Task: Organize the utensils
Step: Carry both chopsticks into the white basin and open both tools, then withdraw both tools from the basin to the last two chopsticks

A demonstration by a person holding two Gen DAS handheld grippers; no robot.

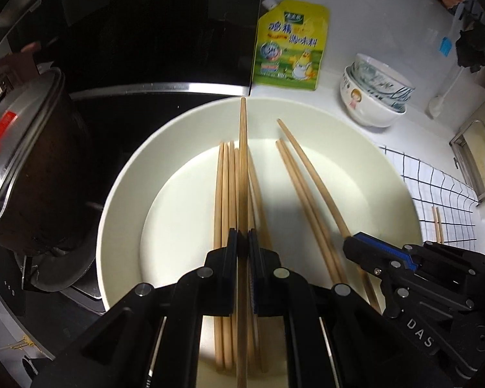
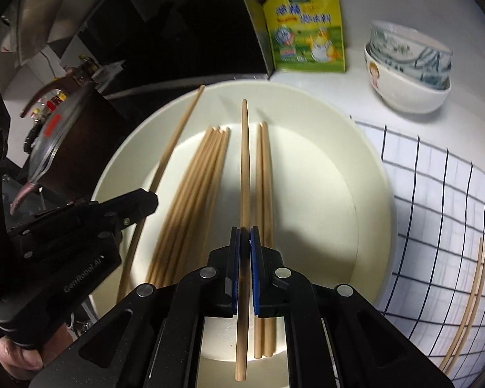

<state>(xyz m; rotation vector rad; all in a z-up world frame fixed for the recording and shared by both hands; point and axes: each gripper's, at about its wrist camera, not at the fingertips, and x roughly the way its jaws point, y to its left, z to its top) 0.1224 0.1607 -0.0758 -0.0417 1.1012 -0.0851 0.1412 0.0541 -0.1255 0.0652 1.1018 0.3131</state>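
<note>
A cream plate (image 1: 129, 177) (image 2: 378, 194) holds several wooden chopsticks: a bundle (image 1: 224, 194) (image 2: 194, 194) and a pair (image 1: 294, 187) (image 2: 263, 177). My left gripper (image 1: 242, 236) (image 2: 152, 199) is shut on one chopstick (image 1: 242, 148) (image 2: 177, 135), held above the plate's left part. My right gripper (image 2: 244, 232) (image 1: 350, 242) is shut on another chopstick (image 2: 245, 148) (image 1: 310, 168), over the plate's middle. Both held sticks point away from me, towards the plate's far rim. A hand (image 2: 19, 355) grips the left tool.
A yellow seasoning pouch (image 1: 287, 45) and stacked bowls (image 1: 375, 93) stand behind the plate. A checked cloth (image 2: 436, 210) on the right carries two chopsticks (image 2: 468, 307). A dark lidded pot (image 1: 32, 148) sits on the black stove (image 1: 145, 113) to the left.
</note>
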